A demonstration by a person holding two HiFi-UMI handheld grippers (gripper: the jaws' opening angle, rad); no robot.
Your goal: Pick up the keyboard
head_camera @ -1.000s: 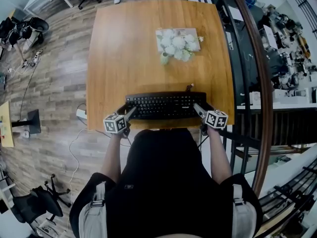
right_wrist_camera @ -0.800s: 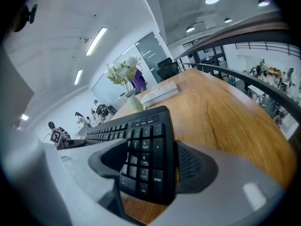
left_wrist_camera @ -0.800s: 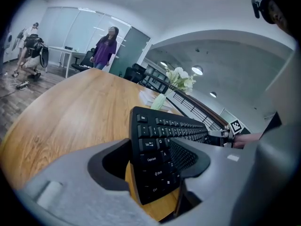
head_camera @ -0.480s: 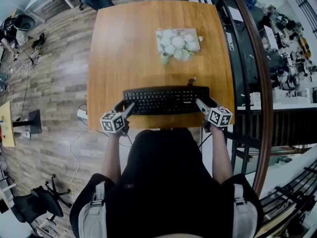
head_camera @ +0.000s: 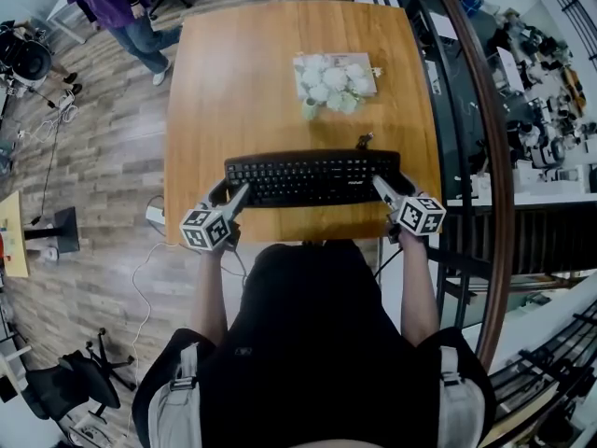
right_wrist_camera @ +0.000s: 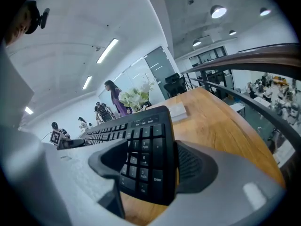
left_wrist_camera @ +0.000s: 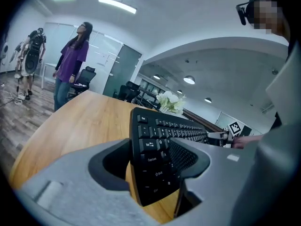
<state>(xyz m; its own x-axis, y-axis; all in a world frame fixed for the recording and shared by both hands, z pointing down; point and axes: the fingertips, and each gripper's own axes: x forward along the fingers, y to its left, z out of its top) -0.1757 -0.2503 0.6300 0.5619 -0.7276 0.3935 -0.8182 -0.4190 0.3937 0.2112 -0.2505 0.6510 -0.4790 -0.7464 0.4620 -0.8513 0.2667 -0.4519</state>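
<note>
Wood-plank floor (head_camera: 93, 157) at left; orange wooden tabletop (head_camera: 252, 82) bearing white flowers (head_camera: 334, 82). Along its near edge, the black keyboard (head_camera: 312, 177): left claw (head_camera: 233, 194) clenched on the Tab-key end, right claw (head_camera: 382, 187) on the numpad end.

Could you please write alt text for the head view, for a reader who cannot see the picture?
From above: a person grips a black keyboard at both ends, left gripper on its left end, right gripper on its right, near the front edge of a wooden table. Farther back lie white flowers.
</note>
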